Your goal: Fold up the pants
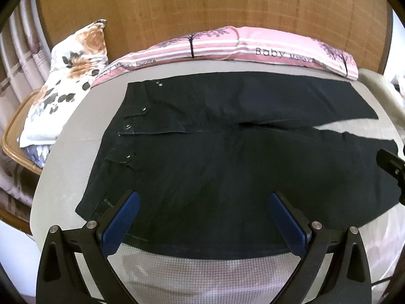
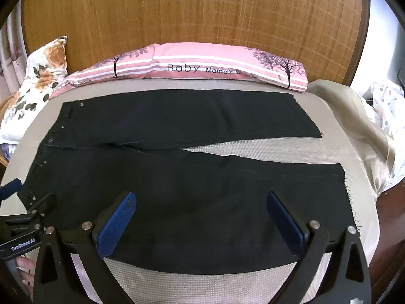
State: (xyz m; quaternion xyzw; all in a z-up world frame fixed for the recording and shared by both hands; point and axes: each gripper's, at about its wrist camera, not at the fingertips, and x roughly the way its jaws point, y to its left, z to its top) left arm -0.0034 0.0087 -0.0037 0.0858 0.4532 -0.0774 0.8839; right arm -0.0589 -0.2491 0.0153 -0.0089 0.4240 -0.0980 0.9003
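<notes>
Black pants [image 1: 227, 157] lie flat on a beige bed, waistband with metal buttons to the left, both legs spread to the right with a narrow gap between them. They also show in the right wrist view [image 2: 177, 177]. My left gripper [image 1: 203, 202] is open and empty, hovering over the near leg's upper part by the waist. My right gripper [image 2: 201, 202] is open and empty over the near leg, closer to the hem. The left gripper's body [image 2: 25, 217] shows at the left edge of the right wrist view.
A pink striped pillow [image 1: 227, 45] lies along the wooden headboard [image 1: 202, 5] behind the pants. A floral pillow [image 1: 68, 76] sits at the left on a wicker stand [image 1: 12, 136]. Beige bedsheet [image 2: 227, 286] shows near me; crumpled fabric [image 2: 367, 126] lies at right.
</notes>
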